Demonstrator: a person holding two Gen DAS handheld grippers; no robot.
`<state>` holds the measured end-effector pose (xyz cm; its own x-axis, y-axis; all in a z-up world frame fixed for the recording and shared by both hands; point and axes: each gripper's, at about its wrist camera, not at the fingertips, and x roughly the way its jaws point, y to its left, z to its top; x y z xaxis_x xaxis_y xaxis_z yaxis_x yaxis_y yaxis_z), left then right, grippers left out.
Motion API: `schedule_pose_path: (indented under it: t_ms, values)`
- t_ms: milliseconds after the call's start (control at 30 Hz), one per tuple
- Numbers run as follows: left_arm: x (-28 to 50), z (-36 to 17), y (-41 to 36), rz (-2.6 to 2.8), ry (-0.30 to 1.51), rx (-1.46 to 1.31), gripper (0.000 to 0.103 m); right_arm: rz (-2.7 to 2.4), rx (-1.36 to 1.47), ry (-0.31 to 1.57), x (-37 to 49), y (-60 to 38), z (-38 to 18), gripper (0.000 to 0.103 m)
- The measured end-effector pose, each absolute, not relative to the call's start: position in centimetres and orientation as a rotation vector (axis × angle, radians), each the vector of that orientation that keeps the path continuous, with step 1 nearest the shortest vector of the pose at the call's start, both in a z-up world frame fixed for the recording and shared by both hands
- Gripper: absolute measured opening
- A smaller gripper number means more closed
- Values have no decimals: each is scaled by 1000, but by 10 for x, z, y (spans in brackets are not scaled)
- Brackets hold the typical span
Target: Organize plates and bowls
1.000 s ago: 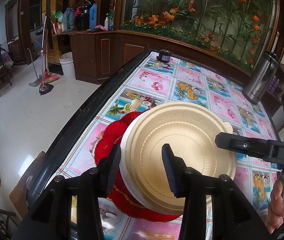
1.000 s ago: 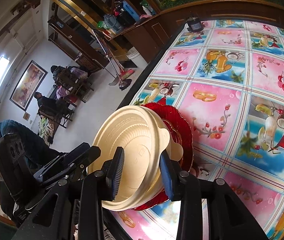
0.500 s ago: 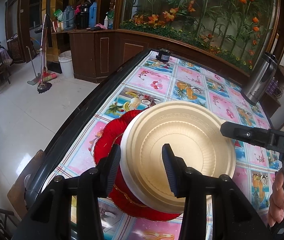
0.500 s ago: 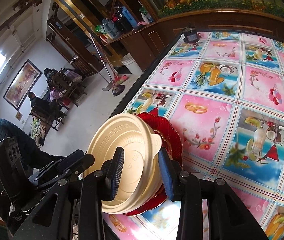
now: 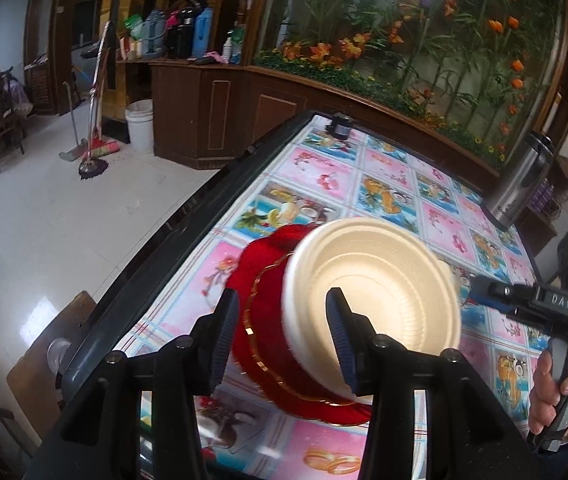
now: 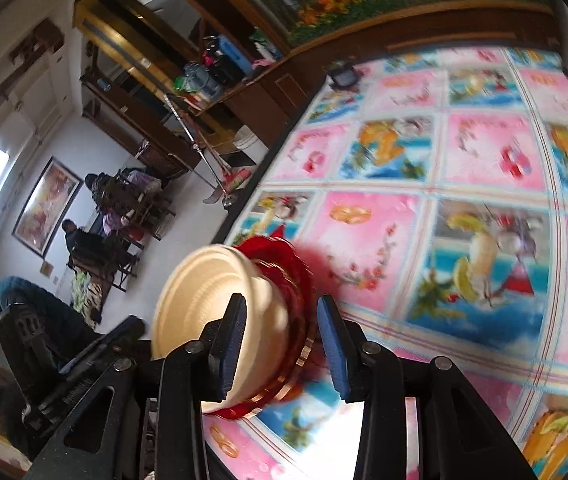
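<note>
A cream foam bowl (image 5: 379,284) stands on a stack of red plates with gold rims (image 5: 260,308) near the table's left edge. My left gripper (image 5: 282,330) is open, its jaws on either side of the bowl's near rim, not pressing it. My right gripper (image 6: 280,344) is open at the bowl's (image 6: 212,304) other side, jaws spanning the bowl wall and the red plates' (image 6: 284,268) edge. The right gripper also shows in the left wrist view (image 5: 491,292), just off the bowl's right rim.
The table carries a pink and blue fruit-print cloth (image 5: 395,184). A steel thermos (image 5: 523,180) stands at the far right, a small dark jar (image 5: 339,124) at the far end. The table's dark edge (image 5: 172,240) drops to the floor on the left.
Both grippers have pulled back and risen slightly from the bowl; the views are blurred by motion. The bowl stays on the red plates.
</note>
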<state>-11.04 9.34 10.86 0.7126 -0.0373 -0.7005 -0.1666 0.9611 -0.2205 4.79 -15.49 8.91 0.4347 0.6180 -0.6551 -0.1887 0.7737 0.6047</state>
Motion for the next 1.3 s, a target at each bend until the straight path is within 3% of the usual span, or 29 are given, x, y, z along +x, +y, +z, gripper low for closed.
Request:
schedule_pose_path:
  t_ms: [233, 400, 567, 633, 833, 1300]
  values:
    - [-115, 79, 139, 118, 817, -417, 43, 527, 504, 1064, 50, -154, 56, 41]
    - [-106, 58, 139, 86, 861, -443, 34, 539, 472, 1070, 50, -139, 49, 41]
    - [-93, 47, 136, 84, 885, -426, 33, 538, 450, 1073, 51, -131, 44, 34]
    - [-87, 41, 137, 76, 901, -429, 20, 532, 443, 1077, 54, -128, 41, 30]
    - [-74, 34, 126, 78, 907, -375, 6, 539, 458, 1081, 58, -117, 32, 13]
    - [-50, 51, 70, 27, 904, -335, 4, 476, 487, 1030, 42, -161, 48, 12]
